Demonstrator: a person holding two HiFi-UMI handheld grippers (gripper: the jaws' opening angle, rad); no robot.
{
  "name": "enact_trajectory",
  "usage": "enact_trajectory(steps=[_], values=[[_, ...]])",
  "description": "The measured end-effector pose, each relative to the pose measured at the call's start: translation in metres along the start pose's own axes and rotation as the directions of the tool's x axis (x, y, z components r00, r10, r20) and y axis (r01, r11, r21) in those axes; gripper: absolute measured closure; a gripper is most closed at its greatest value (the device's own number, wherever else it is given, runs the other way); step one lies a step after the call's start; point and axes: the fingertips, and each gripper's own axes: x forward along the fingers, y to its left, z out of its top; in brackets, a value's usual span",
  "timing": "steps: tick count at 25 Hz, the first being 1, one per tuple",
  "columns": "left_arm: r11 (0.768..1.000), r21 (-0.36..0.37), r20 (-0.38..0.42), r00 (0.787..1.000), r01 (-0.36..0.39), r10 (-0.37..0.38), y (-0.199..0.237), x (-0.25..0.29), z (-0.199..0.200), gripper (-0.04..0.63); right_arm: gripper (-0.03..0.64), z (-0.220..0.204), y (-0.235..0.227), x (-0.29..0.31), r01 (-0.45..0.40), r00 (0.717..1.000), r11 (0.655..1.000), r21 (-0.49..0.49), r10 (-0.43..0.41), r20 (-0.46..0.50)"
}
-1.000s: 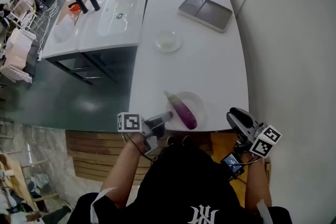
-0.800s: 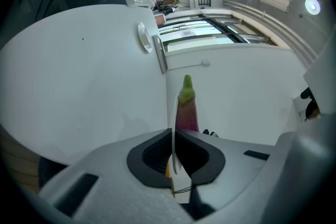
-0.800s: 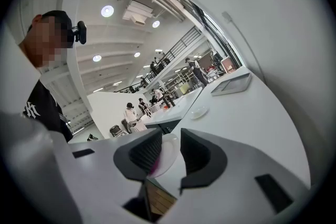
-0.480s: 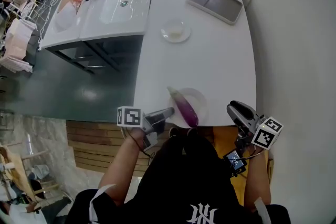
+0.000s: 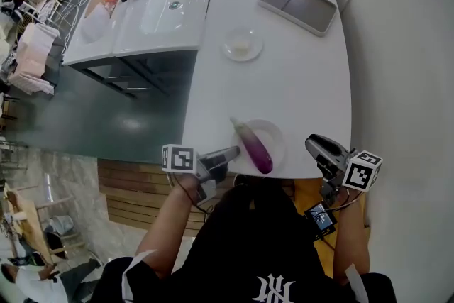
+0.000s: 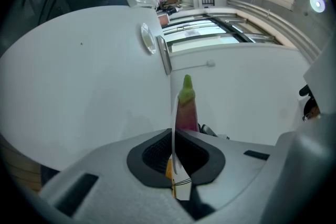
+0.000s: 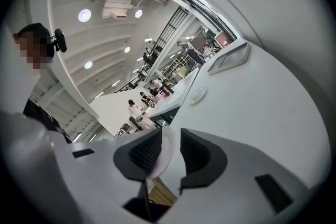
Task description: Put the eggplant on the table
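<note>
A purple eggplant [image 5: 254, 149] with a green stem lies on a white plate [image 5: 275, 140] near the table's front edge. My left gripper [image 5: 228, 153] is at the plate's left side, shut on the thin rim [image 6: 172, 113]; the eggplant [image 6: 186, 107] rises just beyond its jaws [image 6: 173, 141]. My right gripper [image 5: 313, 146] hovers at the table's front right corner, a short way right of the plate. Its jaws [image 7: 170, 159] stand apart, and the plate [image 7: 167, 139] shows in the gap with neither pad touching it.
A grey two-part tray [image 5: 298, 5] lies at the table's far end, with a small clear dish [image 5: 242, 45] nearer the middle. A white sink counter [image 5: 156, 3] with black taps stands to the left. A wall runs along the right.
The right gripper has sunk a little and rolled, drawing slightly nearer the plate. The left gripper, plate and eggplant have kept still.
</note>
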Motion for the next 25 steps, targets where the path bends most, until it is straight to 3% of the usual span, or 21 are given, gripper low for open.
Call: enact_trajectory(steps=[13, 25], values=[[1.0, -0.015, 0.052, 0.998, 0.018, -0.017, -0.038, 0.076, 0.02, 0.581, 0.492, 0.035, -0.05, -0.008, -0.087, 0.985, 0.991, 0.102, 0.101, -0.137], [0.999, -0.002, 0.039, 0.999, 0.035, -0.035, -0.032, 0.119, 0.053, 0.581, 0.501, 0.046, -0.092, 0.023, -0.061, 0.971, 0.984, 0.165, 0.097, -0.218]])
